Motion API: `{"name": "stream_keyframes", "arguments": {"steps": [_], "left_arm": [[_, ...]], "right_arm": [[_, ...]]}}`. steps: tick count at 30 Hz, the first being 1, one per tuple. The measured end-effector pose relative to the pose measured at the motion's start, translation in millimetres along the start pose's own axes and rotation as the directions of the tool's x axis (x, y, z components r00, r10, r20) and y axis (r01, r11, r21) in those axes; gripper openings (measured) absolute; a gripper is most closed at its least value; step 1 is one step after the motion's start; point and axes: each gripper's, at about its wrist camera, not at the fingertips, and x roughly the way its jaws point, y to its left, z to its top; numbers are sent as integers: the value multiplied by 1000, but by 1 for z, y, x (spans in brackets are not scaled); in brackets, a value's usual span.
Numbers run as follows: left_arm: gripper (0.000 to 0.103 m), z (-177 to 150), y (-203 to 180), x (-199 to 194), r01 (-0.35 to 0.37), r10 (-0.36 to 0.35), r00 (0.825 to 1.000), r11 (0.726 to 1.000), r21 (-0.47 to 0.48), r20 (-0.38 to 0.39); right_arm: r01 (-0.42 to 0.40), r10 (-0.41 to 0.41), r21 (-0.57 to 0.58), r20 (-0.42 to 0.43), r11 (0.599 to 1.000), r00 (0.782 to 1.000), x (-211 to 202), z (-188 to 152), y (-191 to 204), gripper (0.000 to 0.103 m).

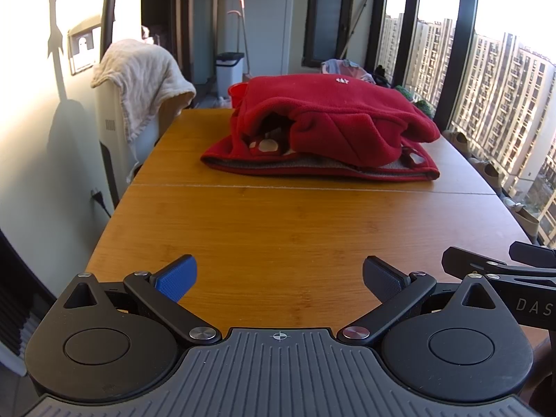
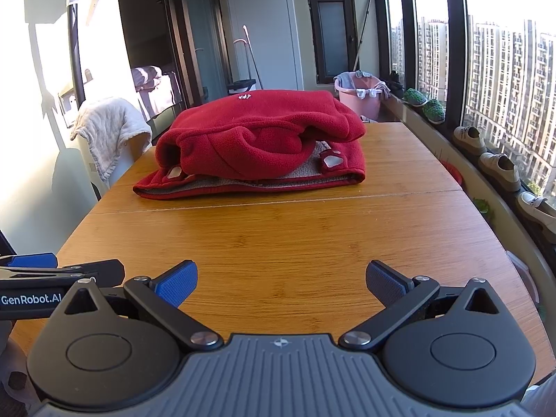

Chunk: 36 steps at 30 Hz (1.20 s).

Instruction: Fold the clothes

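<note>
Bare table ahead; red fleece blocks far half.

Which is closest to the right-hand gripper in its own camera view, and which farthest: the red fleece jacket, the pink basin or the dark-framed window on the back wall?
From the right gripper, its jaws open over the wooden table:
1. Red fleece jacket, folded mid-table, straight ahead.
2. Pink basin, beyond the table's far end, slightly right.
3. Dark-framed window, on the back wall behind the basin.

A beige towel drapes over a white appliance at the frame's left. A pink basin sits upper centre; shoes line the right windowsill.
</note>
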Motion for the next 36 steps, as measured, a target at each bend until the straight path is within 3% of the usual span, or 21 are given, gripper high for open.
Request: {"name": "stream_keyframes", "arguments": {"steps": [30,36], "left_arm": [[103,2,12,6,32,-32,999,999,-31,-5],[103,10,27,18,-36,37,999,999,-23,40]], "right_arm": [[-16,16,4,3,1000,1000,3,6,-6,103],[108,-106,-45,42,993,993,26,24,-33,103]]}}
